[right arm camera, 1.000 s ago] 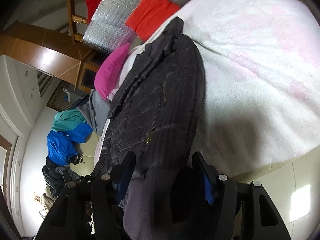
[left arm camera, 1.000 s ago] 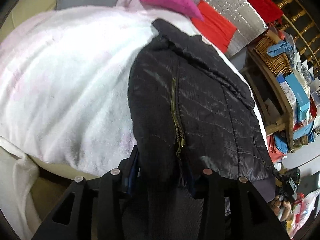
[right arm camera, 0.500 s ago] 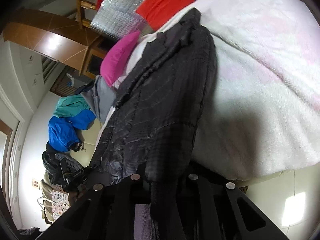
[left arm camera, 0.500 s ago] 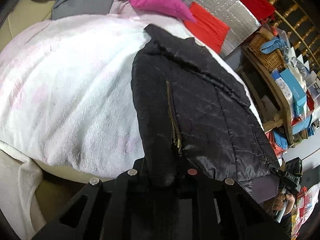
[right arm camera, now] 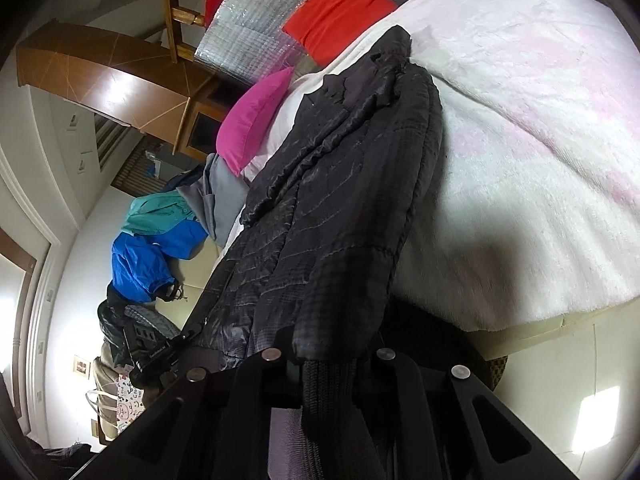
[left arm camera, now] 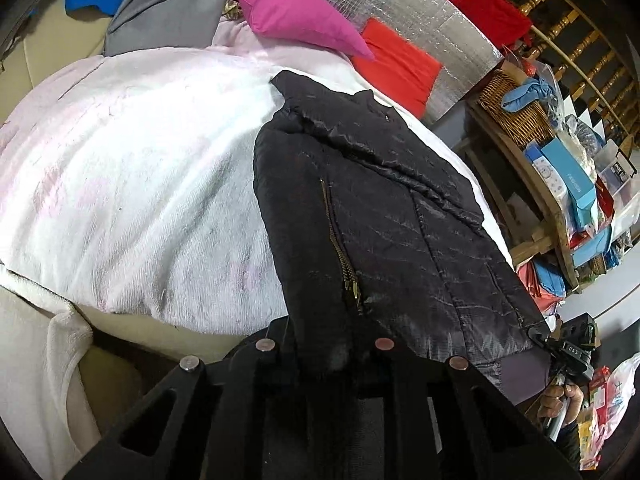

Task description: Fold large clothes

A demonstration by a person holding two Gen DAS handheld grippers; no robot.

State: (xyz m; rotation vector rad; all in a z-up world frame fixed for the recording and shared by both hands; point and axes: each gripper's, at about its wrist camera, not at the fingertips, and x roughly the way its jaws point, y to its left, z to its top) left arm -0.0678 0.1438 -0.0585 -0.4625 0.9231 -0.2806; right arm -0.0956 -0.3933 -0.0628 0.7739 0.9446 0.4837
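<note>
A black quilted jacket (left arm camera: pixel 384 216) with a brass zipper lies lengthwise on a white fluffy blanket (left arm camera: pixel 132 184), collar toward the far pillows. My left gripper (left arm camera: pixel 326 354) is shut on the jacket's hem near the zipper end. In the right wrist view the same jacket (right arm camera: pixel 332 216) runs away from me, and my right gripper (right arm camera: pixel 328 360) is shut on its ribbed hem at the other corner. The right gripper (left arm camera: pixel 568 348) also shows at the lower right of the left wrist view, held by a hand. The pads are hidden under the cloth.
A pink pillow (left arm camera: pixel 296 16), a red pillow (left arm camera: pixel 396 64) and a grey garment (left arm camera: pixel 168 8) lie at the bed's far end. A cluttered wooden shelf (left arm camera: pixel 556 184) stands to the right. Blue and teal clothes (right arm camera: pixel 152 248) pile up beside the bed.
Both grippers closed from open onto the jacket's hem. They have since lifted slightly, raising the hem off the bed edge.
</note>
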